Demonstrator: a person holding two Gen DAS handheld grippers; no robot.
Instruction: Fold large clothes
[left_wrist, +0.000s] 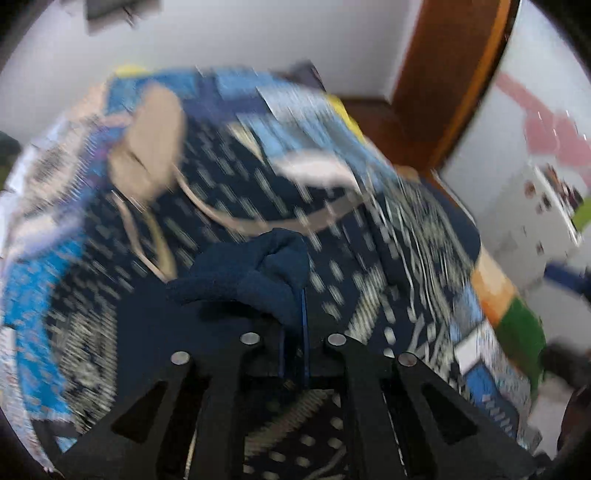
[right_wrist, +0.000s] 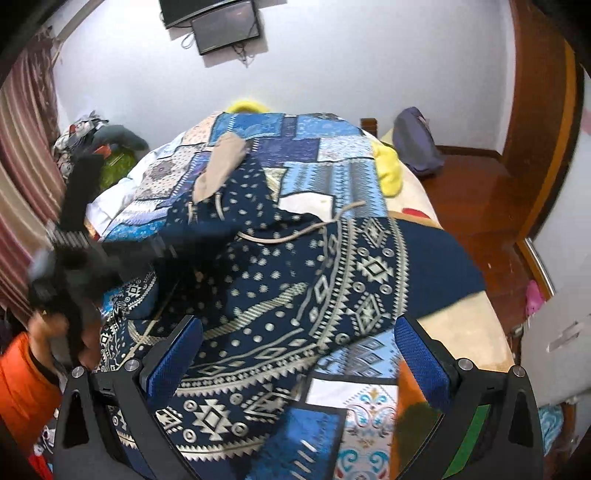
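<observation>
Pinching a navy cuff of the navy hooded garment with cream geometric print (right_wrist: 295, 280), my left gripper (left_wrist: 293, 295) has its fingers pressed together; my right gripper (right_wrist: 299, 365) hangs spread above it. The garment lies across the blue patchwork bedspread (right_wrist: 314, 155), white wall (right_wrist: 332, 66) behind.

Your left gripper (left_wrist: 293, 295) points steeply downward, its fingers (left_wrist: 303, 325) pressed together on a fold of fabric. Your right gripper (right_wrist: 295, 354) tilts downward, fingers (right_wrist: 173, 358) spread wide, holding nothing.
</observation>
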